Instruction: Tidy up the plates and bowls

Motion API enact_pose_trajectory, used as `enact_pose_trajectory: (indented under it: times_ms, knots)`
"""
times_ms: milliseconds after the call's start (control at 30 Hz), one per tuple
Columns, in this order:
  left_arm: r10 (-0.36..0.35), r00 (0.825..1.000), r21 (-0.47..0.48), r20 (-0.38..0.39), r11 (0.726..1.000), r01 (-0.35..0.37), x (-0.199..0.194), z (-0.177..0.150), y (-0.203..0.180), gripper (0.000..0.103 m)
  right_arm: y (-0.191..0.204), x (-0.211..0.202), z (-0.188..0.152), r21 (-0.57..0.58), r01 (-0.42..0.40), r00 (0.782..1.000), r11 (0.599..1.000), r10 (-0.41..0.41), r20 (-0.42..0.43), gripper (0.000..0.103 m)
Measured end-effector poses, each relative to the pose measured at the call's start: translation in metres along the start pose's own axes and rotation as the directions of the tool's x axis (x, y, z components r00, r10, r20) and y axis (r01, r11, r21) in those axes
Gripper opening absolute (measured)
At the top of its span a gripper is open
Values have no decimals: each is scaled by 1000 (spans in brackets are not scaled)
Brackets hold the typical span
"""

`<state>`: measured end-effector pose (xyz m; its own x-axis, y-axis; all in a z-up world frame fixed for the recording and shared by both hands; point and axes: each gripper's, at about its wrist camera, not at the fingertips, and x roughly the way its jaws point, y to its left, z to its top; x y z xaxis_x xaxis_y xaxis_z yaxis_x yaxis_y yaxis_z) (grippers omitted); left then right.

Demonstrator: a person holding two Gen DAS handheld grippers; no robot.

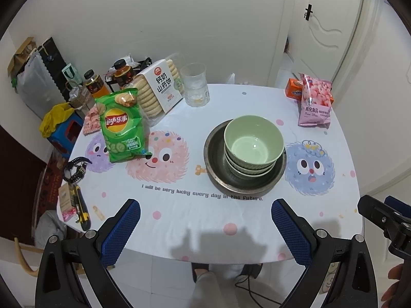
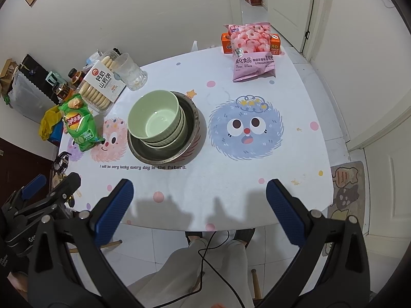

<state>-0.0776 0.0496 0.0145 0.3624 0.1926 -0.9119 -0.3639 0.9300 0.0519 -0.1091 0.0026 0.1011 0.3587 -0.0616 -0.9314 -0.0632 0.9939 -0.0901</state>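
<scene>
While the left gripper (image 1: 205, 220) hangs wide and empty, green bowls (image 1: 253, 145) sit nested in the steel basin (image 1: 213, 164) at one o'clock. Right gripper (image 2: 199, 200), also wide: stack at eleven o'clock; I'd pinch the basin's rim squarely.

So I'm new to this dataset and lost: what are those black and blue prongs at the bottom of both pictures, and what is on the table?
No robot here: a person holds a two-finger clamp in each hand, each with its own camera looking forward along the fingers. One picture comes from the left hand-held gripper, the other from the right hand-held gripper; the blue prongs are their padded fingers. Both stand open above the near table edge and hold nothing. On the table sits a metal basin with stacked green bowls inside. Around it are a green chip bag, a biscuit box, a glass tumbler and a pink snack bag.
</scene>
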Motion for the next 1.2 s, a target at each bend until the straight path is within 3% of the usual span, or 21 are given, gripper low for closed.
enact_pose_trajectory:
  times_ms: [1200]
  knots:
    - [4,1000,2,-3,1000,-4,4,2,-1,103,-2,3,5,4,-4,1000,1000,4,-5,103]
